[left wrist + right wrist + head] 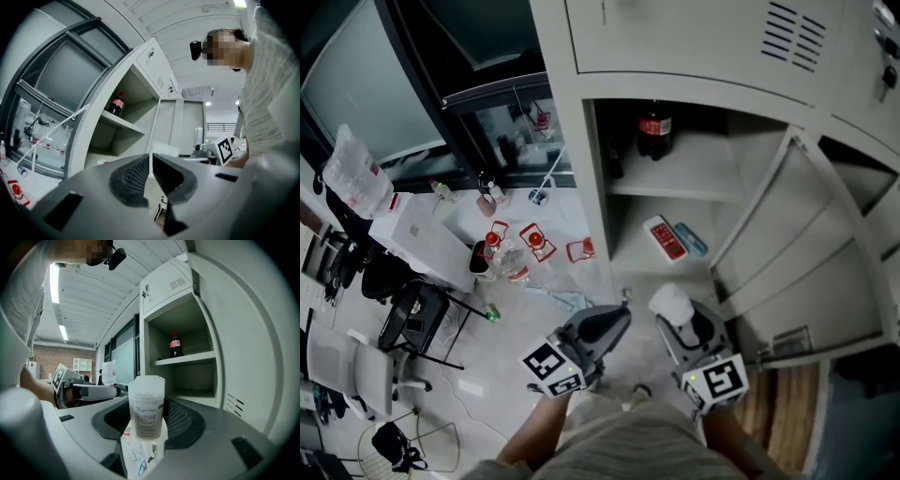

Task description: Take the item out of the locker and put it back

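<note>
The grey locker (pixel 591 178) stands open, its door (pixel 787 234) swung out to the right. A dark cola bottle (pixel 654 131) (pixel 116 104) (pixel 176 345) stands on the upper shelf. On the lower shelf lie a red-and-white box (pixel 665 238) and a blue item (pixel 692 239). My right gripper (pixel 677 317) (pixel 147 416) is shut on a clear plastic jar (pixel 669 302) (pixel 146 404) with a white top, held upright in front of the lower shelf. My left gripper (pixel 617 317) (pixel 151 161) hangs beside it, jaws together and nothing between them.
To the left of the locker, plastic bottles and red-framed pieces (pixel 534 242) lie on the floor. Further left stand a white table (pixel 427 239), a black folding stand (pixel 422 319) and a white chair (pixel 356 366). A glass partition (pixel 356 84) runs behind them.
</note>
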A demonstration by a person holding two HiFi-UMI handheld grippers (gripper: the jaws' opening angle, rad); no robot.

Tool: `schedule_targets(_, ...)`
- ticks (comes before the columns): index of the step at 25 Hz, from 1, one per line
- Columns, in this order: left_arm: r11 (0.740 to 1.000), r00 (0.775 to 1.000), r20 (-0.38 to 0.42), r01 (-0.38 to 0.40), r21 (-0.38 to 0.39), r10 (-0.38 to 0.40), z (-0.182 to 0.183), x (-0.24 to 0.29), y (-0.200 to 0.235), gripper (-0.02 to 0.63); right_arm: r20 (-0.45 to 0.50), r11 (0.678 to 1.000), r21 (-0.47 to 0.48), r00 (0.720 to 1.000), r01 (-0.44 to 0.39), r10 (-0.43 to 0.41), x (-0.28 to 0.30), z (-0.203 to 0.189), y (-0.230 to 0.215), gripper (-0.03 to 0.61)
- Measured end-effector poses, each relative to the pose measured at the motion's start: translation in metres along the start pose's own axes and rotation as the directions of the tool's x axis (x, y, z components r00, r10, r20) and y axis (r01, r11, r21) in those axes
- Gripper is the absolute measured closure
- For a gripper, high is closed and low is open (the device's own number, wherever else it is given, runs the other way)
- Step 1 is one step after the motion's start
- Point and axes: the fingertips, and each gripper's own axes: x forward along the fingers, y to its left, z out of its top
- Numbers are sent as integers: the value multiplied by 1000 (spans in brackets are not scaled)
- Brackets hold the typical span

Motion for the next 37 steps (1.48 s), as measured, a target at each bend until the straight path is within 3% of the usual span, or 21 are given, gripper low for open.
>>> schedule_targets(13,1000,1000,-8,8,0,-8,-2,7,1,603,-23,999,-39,1000,8,-9,1,-4,-5,376)
schedule_targets(37,1000,1000,-25,17,-10,-17,-8,17,3,603,-59,1000,-28,998,4,-5,7,-13,-12,376)
